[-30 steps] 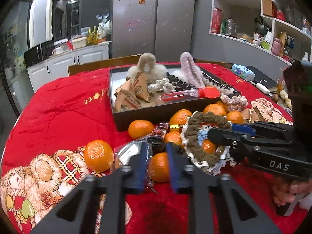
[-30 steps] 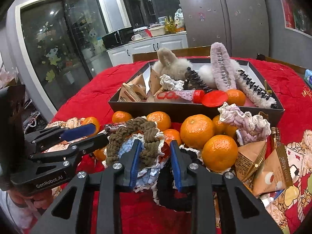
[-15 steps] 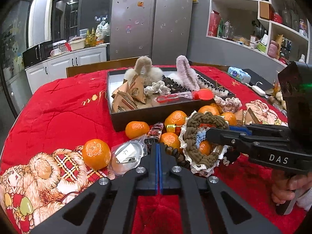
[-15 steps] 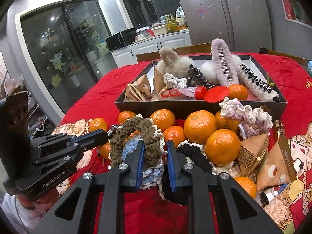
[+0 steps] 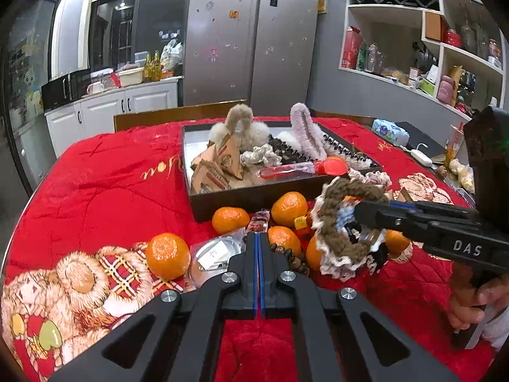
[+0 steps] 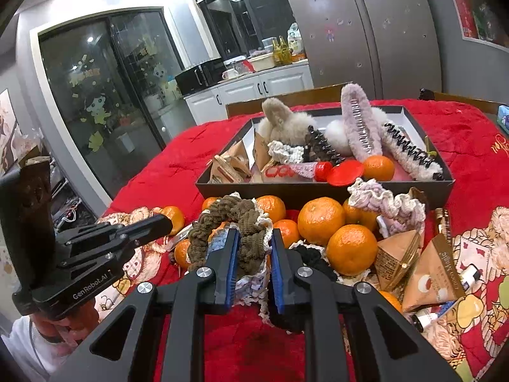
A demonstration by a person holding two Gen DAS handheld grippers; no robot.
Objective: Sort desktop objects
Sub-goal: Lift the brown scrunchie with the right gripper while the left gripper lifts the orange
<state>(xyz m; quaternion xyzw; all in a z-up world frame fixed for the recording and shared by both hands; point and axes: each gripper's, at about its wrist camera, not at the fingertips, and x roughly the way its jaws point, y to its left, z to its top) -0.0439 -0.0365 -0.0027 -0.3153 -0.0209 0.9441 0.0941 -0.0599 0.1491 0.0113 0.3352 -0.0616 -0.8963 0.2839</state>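
My right gripper point(image 6: 254, 234) is shut on a brown scrunchie point(image 6: 229, 210) stacked with a white lace-and-blue one; the pads squeeze the bundle. In the left wrist view that bundle point(image 5: 337, 219) hangs tilted from the right gripper point(image 5: 358, 211) above the oranges. My left gripper point(image 5: 257, 238) is shut with nothing seen between its pads; it points at an orange point(image 5: 284, 238) beside a string of brown beads point(image 5: 291, 256). From the right wrist it shows as the left gripper point(image 6: 165, 222) on the left. Behind stands the black box point(image 5: 254, 195) holding fluffy hair clips, scrunchies and paper packets.
Several oranges point(image 6: 321, 219) lie on the red cloth before the box point(image 6: 286, 189). A black scrunchie point(image 6: 313, 259), a pale lilac scrunchie point(image 6: 381, 200), triangular packets point(image 6: 435, 273) and small tubes sit at the right. A round plastic-wrapped item point(image 5: 216, 254) and a lone orange point(image 5: 167, 256) lie left.
My left jaws, which stood around an orange, have closed fully and drawn back from it. The right jaws have narrowed onto the scrunchie bundle, which now sits higher and tilted.
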